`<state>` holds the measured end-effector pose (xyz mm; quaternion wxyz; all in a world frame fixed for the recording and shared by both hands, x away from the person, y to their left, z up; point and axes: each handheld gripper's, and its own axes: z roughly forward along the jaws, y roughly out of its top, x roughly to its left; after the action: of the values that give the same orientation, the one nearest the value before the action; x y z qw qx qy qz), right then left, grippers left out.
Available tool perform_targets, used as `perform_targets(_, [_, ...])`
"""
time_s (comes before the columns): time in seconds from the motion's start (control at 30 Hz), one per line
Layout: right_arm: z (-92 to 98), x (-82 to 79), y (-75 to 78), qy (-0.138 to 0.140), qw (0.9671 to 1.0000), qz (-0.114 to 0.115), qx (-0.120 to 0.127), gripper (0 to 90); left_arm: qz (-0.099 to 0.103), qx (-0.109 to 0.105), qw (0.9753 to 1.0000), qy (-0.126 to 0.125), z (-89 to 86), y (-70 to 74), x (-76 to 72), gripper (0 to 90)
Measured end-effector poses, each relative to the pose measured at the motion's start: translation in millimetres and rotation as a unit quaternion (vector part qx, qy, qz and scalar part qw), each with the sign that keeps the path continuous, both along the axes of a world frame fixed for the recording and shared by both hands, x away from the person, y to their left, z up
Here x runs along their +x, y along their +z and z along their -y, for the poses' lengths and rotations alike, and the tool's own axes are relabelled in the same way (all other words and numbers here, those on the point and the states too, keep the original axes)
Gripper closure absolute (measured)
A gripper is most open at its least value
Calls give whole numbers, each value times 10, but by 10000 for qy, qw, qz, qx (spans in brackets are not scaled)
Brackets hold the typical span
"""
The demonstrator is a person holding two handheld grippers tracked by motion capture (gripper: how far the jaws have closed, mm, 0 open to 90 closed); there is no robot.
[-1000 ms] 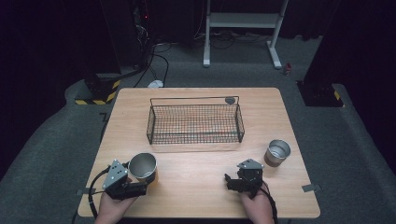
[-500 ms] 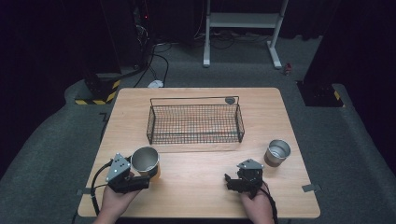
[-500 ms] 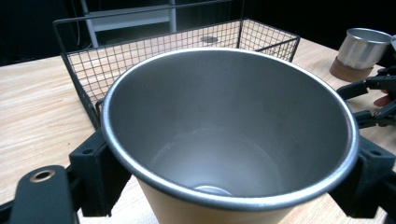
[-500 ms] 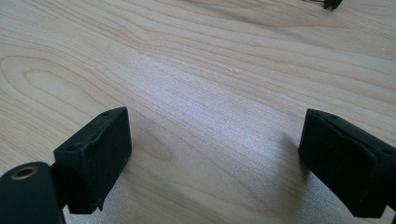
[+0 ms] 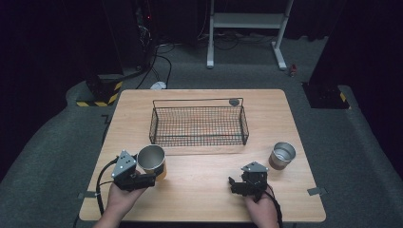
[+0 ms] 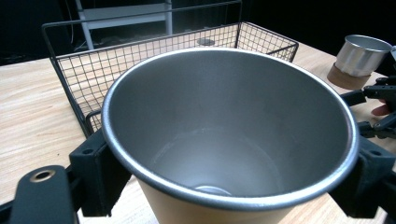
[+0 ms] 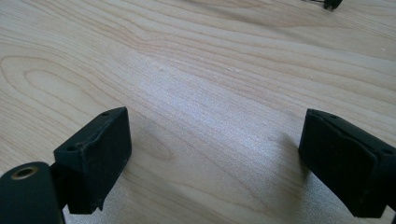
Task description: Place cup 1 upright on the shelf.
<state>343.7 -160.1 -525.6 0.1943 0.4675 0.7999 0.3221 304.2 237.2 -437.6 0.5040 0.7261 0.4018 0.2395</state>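
Observation:
A steel cup (image 5: 152,160) with a tan base sits between the jaws of my left gripper (image 5: 151,171) at the front left of the wooden table (image 5: 204,190). In the left gripper view the cup (image 6: 229,135) looms large, its mouth open and empty, and the left gripper (image 6: 233,191) is shut on its sides. A second steel cup (image 5: 283,156) (image 6: 362,58) stands upright at the right of the table. My right gripper (image 5: 233,185) (image 7: 217,154) hovers low over bare wood at the front, open, with nothing between its jaws, left of that second cup.
A black wire basket (image 5: 199,141) (image 6: 140,60) stands empty in the middle of the table, just beyond the held cup. A small dark round piece (image 5: 234,101) sits on its back rim. Grey floor surrounds the table; a white stand (image 5: 247,19) is behind.
My left gripper has carried the cup a little to the right and toward the basket. The right gripper has stayed in place.

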Motion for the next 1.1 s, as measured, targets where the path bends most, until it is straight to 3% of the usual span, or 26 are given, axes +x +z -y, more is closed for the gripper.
perform_targets(0.73, [-1,-1,0,-7,10000,-5,4,95,164,51,9999,-4,118,178,150,142])
perform_targets(1.1, [0,0,0,2,10000,2,-2,95,165,-63,9998,-8,160,223,246,142])
